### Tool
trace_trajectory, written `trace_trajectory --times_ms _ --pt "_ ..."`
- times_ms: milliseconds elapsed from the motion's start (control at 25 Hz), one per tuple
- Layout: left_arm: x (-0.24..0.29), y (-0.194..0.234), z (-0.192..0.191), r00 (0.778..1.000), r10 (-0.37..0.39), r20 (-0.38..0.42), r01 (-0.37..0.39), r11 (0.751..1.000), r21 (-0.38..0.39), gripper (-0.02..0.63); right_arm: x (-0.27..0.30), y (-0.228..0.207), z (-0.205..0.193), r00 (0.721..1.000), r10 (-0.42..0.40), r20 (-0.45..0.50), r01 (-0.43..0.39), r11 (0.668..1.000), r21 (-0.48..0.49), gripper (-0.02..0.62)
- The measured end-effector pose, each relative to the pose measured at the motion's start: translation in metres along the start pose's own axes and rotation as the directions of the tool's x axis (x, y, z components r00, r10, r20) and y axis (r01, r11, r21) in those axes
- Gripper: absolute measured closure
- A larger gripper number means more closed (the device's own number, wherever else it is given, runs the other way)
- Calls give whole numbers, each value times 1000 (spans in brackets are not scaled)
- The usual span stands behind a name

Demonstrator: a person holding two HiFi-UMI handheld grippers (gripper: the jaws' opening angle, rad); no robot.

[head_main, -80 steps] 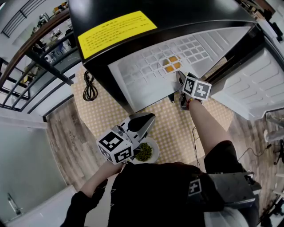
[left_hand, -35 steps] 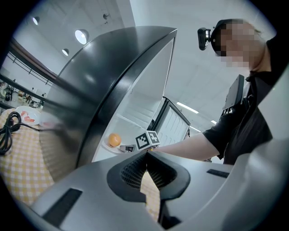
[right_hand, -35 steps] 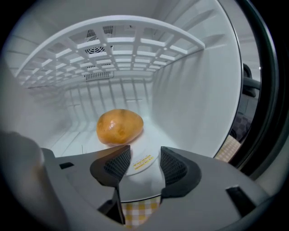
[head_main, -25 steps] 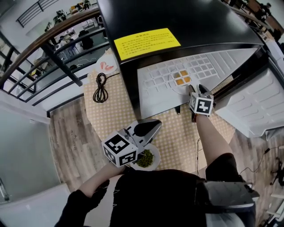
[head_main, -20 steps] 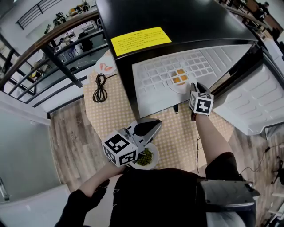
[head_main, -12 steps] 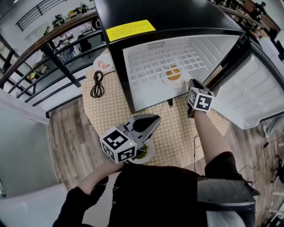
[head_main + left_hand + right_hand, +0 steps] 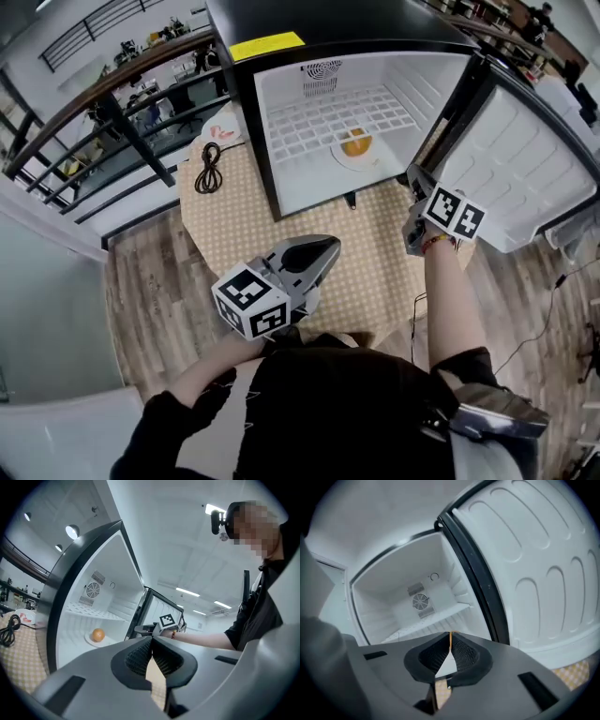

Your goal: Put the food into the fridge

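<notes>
An orange food piece point(image 7: 356, 144) lies on a white plate point(image 7: 339, 156) on the floor of the open fridge point(image 7: 281, 122); the left gripper view shows the orange food point(image 7: 97, 634) too. My right gripper point(image 7: 412, 180) hangs outside the fridge beside the open door point(image 7: 511, 169). Its jaws have just been closing and are shut with nothing between them point(image 7: 450, 641). My left gripper point(image 7: 328, 247) points level toward the fridge over the table, shut and empty point(image 7: 152, 639). The plate of green food seen earlier is hidden.
The fridge stands on a table with a dotted beige cloth point(image 7: 234, 225). A coiled black cable point(image 7: 208, 167) and a small plate point(image 7: 223, 131) lie at its left. A dark railing point(image 7: 94, 117) runs at far left, above the wooden floor point(image 7: 141, 272).
My right gripper has drawn back from the plate in the fridge, moving right and up toward the door. The left gripper has risen. The green plate has gone out of sight.
</notes>
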State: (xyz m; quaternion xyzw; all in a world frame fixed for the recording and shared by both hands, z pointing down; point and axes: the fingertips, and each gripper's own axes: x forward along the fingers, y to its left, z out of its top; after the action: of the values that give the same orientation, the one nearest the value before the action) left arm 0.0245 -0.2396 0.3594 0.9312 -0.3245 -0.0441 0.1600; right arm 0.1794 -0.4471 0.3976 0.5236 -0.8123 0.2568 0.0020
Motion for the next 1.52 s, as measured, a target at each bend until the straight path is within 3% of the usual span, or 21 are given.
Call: trace_trajectory --times_ms 160,320,440,680,1000,1160,1400,1520 --pt "13 -29 2 994 -107 16 108 994 -18 594 -51 31 -21 991 95 -95 -104 989 -103 570" --pt "1 -58 6 983 -181 22 181 983 9 594 -106 60 -67 986 45 -161 -74 981 -180 574" --pt "-26 -69 4 975 -220 16 220 976 8 595 -135 85 -94 990 10 -142 -41 975 -218 575" --pt "-114 -93 -3 955 -294 -22 295 955 20 594 -190 150 -132 999 -38 -38 31 986 -163 575" --pt "-236 -110 -18 937 -346 -43 347 937 26 594 -248 261 -209 999 -36 -9 34 990 -134 575" --pt "-283 -122 -23 925 -377 -39 378 925 26 595 -283 308 -229 998 -38 46 43 993 -106 578" --pt "-324 -152 -24 906 -423 -37 424 905 35 594 -343 337 -241 985 -115 129 125 989 -75 578" --pt "-333 -165 -23 901 -432 -38 434 899 62 594 -354 348 -241 981 -113 161 120 992 -36 578"
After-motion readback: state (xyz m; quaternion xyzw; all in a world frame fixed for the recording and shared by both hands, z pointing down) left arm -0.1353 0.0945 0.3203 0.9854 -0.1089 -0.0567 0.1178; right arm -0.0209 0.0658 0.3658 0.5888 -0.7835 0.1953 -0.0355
